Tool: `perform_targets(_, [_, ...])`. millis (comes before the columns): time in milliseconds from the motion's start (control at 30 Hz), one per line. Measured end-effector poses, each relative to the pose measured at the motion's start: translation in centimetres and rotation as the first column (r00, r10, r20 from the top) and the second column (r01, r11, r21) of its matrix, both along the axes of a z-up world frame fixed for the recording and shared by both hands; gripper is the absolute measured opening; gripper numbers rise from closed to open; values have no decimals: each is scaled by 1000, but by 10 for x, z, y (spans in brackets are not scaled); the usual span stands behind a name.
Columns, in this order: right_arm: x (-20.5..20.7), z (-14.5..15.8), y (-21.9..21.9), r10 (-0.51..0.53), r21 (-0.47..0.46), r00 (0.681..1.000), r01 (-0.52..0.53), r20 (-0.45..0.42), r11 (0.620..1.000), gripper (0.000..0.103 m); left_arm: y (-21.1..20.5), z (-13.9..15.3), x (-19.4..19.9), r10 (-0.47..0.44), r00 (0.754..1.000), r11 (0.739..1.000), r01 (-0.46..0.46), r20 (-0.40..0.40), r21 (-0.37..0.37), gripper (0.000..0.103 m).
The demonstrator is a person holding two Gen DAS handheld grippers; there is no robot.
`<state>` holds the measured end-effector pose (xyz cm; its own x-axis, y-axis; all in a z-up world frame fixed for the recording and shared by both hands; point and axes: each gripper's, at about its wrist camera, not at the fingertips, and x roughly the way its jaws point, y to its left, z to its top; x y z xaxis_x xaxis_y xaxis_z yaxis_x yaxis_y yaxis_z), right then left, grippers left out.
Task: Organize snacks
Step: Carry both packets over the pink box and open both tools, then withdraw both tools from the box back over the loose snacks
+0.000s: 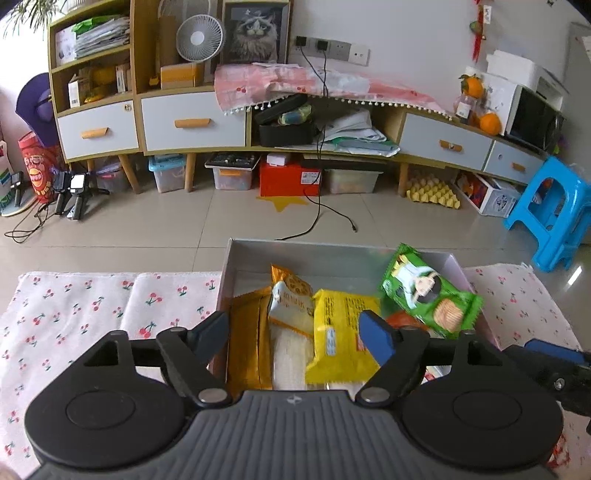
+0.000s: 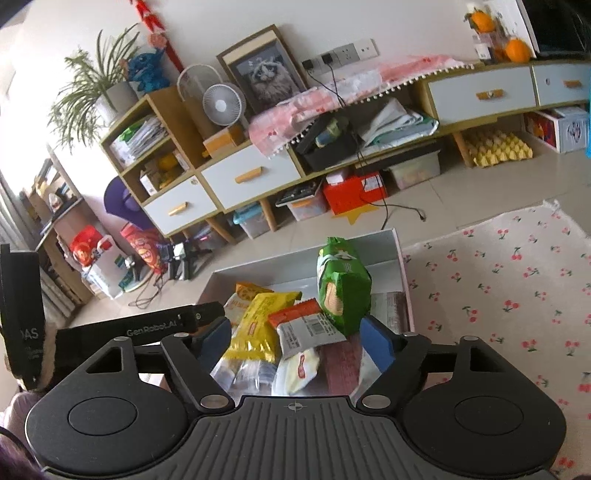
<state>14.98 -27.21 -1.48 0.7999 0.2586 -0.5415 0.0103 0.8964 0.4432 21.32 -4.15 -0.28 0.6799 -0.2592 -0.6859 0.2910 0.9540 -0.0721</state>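
Both tools stand wide, gripping nothing. The left tool [image 1: 295, 334] hovers over the yellow packet [image 1: 340, 332] in the grey box [image 1: 332, 254]; the right tool [image 2: 297, 338] over the box, green biscuit packet [image 2: 341, 288] just ahead.

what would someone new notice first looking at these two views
Most striking is the open grey box on the cherry-print cloth, stuffed with snack packets: a bright green cracker pack tilts up at its right side beside a yellow packet. Both the left gripper and the right gripper hover open over it, holding nothing. Behind, a framed cat picture stands on the cabinet.
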Motion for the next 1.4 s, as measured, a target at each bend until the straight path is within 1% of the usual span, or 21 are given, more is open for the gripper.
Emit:
perform_targets(133, [-12,11,2,17,-44,1000,-17,1,999,81,-1,5,-16,-11,1000,1000,11,7,11,84])
perform_targets(200, [-20,17,1,22,-55,1000,-22,4,998,86,-1,6,-26,-10,1000,1000,10,7,11,87])
perform_targets(333, [-36,27,-2,31,-73,999,-30,14,997,87,2,7,-46,-7,1000,1000,7,3,-2,94])
perform_targets(433, [-48,33,-4,40,-89,999,-39,17,995,88,5,7,-55,0,1000,1000,0,-6,2,96])
perform_targets(533, [-61,36,-6,49,-106,999,-46,24,993,92,9,7,-64,11,1000,1000,-11,-28,14,99])
perform_targets(667, [-77,36,-11,59,-125,998,-54,36,991,93,13,6,-75,53,996,998,-51,-65,26,100])
perform_targets(767, [-88,31,-16,56,-134,997,-50,44,990,96,18,3,-85,90,992,996,-89,-86,12,102])
perform_targets(833, [-95,25,-21,48,-139,998,-41,48,989,97,20,1,-91,99,991,995,-98,-86,7,102])
perform_targets(900, [-99,20,-25,43,-160,999,-37,33,986,97,21,-4,-98,111,990,994,-110,-82,15,102])
perform_targets(1033, [-109,11,-25,74,-275,997,-68,13,959,97,24,-11,-109,138,987,990,-136,-88,25,102])
perform_targets(1133, [-116,1,-25,108,-336,994,-103,-4,936,97,24,-16,-116,153,982,988,-150,-109,32,102])
perform_targets(1267, [-121,-14,-29,127,-376,991,-134,-44,917,97,22,-24,-121,158,975,987,-160,-156,1,102])
perform_targets(1400, [-123,-31,-31,129,-399,987,-157,-95,903,97,14,-34,-129,135,977,991,-136,-163,7,102])
